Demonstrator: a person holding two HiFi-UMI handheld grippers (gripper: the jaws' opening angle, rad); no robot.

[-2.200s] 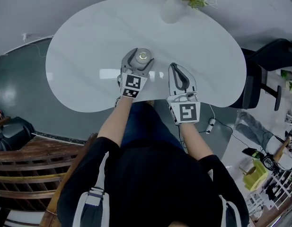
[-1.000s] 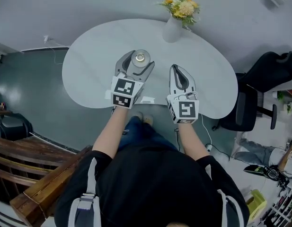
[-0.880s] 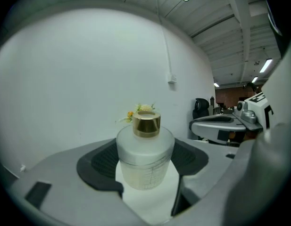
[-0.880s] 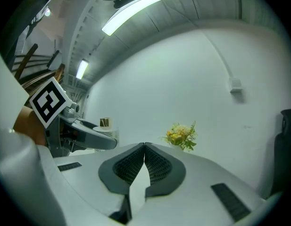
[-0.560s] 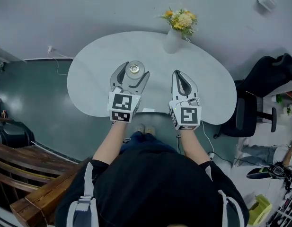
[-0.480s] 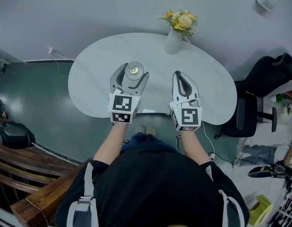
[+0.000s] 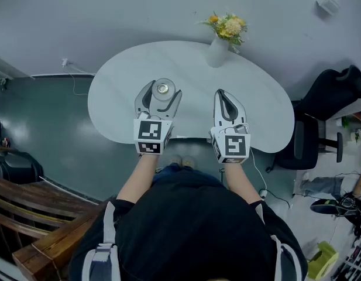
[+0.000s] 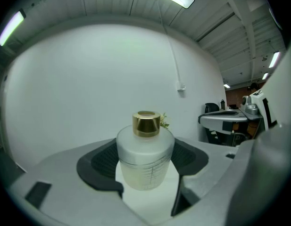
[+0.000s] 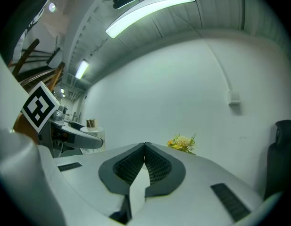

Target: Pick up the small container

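The small container (image 7: 163,88), a frosted white bottle with a gold cap, stands upright between the jaws of my left gripper (image 7: 162,93), which is shut on its body and holds it over the white table (image 7: 256,101). In the left gripper view the container (image 8: 145,161) fills the gap of the left gripper (image 8: 145,152), with both dark pads against its sides. My right gripper (image 7: 220,92) hovers beside it on the right, shut with nothing between its pads. The right gripper view shows the closed right gripper (image 9: 144,148) and, far left, the container (image 9: 91,123).
A white vase of yellow flowers (image 7: 219,44) stands at the table's far edge; the flowers (image 9: 182,143) also show in the right gripper view. A black chair (image 7: 320,113) is at the table's right, a wooden bench (image 7: 28,212) at lower left.
The head view has risen and the table looks smaller and farther. The left gripper has stayed shut on the container and drifted slightly left; the right gripper has stayed shut alongside.
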